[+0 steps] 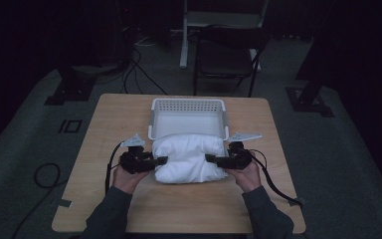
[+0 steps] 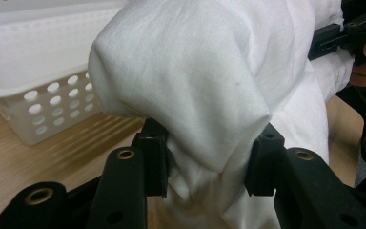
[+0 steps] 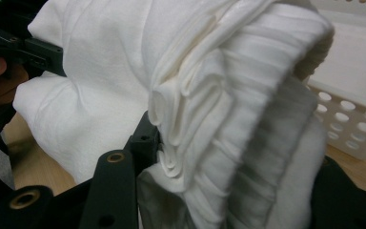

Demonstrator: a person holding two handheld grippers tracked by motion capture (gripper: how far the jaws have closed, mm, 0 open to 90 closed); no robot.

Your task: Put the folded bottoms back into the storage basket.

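Observation:
A folded white cloth bundle [image 1: 188,158] lies on the wooden table [image 1: 129,119], its far edge at the front rim of a white perforated basket [image 1: 188,105]. My left gripper [image 1: 160,161] is shut on the bundle's left side, and my right gripper [image 1: 212,159] is shut on its right side. In the left gripper view the cloth [image 2: 205,86] bulges between the black jaws, with the basket [image 2: 47,102] behind. The right gripper view has thick layered folds [image 3: 209,109] pinched in its jaws and the basket [image 3: 357,114] at the right.
A dark folding chair [image 1: 226,57] stands beyond the table's far edge. Cables [image 1: 45,174] trail on the floor at the left. Bare tabletop lies at both sides of the basket and in front of the bundle.

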